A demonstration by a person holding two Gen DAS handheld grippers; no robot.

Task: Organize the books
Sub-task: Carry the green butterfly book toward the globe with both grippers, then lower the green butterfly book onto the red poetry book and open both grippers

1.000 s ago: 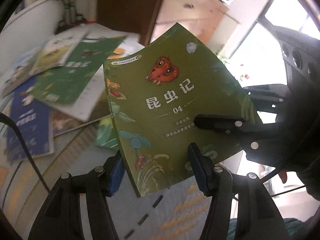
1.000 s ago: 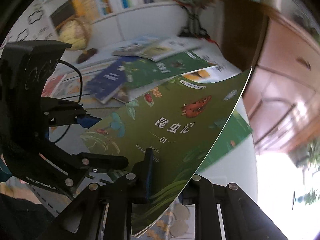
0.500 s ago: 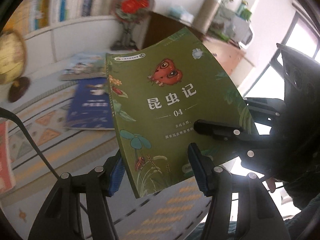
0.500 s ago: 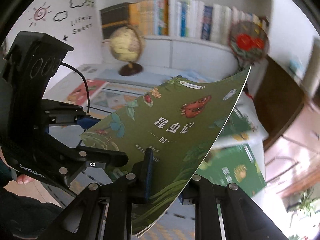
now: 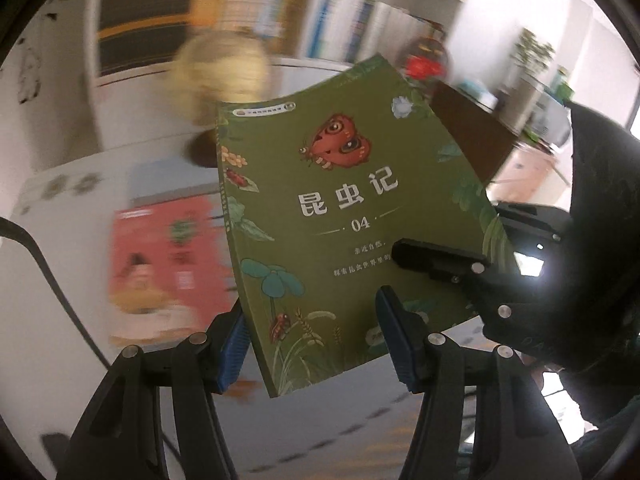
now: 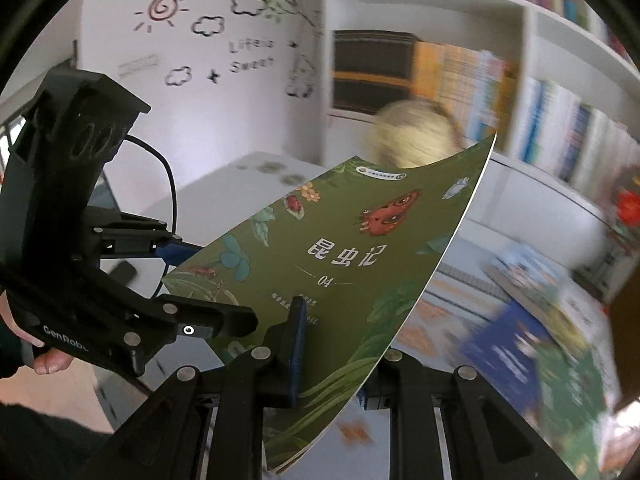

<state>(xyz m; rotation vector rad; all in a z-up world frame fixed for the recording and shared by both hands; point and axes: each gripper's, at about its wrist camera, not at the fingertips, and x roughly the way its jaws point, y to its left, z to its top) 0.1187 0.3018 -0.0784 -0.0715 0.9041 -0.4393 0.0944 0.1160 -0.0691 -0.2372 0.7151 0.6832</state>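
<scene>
White bookshelves (image 6: pixel 500 80) packed with upright books fill the background at 12 to 2 o'clock in the right wrist view, with a blurred globe (image 6: pixel 416 136) in front of them and black doodle decals (image 6: pixel 224 28) on the wall at 11 o'clock. Green book (image 5: pixel 344 216), titled 昆虫记 04 with a red moth on the cover, is held in the air above the desk (image 5: pixel 52 280), cover toward both cameras, top edge tilted away. Right claw (image 6: pixel 336 344) is clamped on the book's lower edge: one blue pad presses the cover, the opposite finger sits behind the pages. Seen from the left wrist view, that claw enters from 3 o'clock with one black finger lying on the cover. Left claw (image 5: pixel 312 344) is spread apart, with the book's lower left corner between its blue pads (image 5: pixel 394 336); whether either pad touches the book cannot be told. On the desk a red book (image 5: pixel 168 256) lies at 9 o'clock in the left wrist view; in the right wrist view a blue book (image 6: pixel 508 348) and others lie blurred at 4 o'clock.
</scene>
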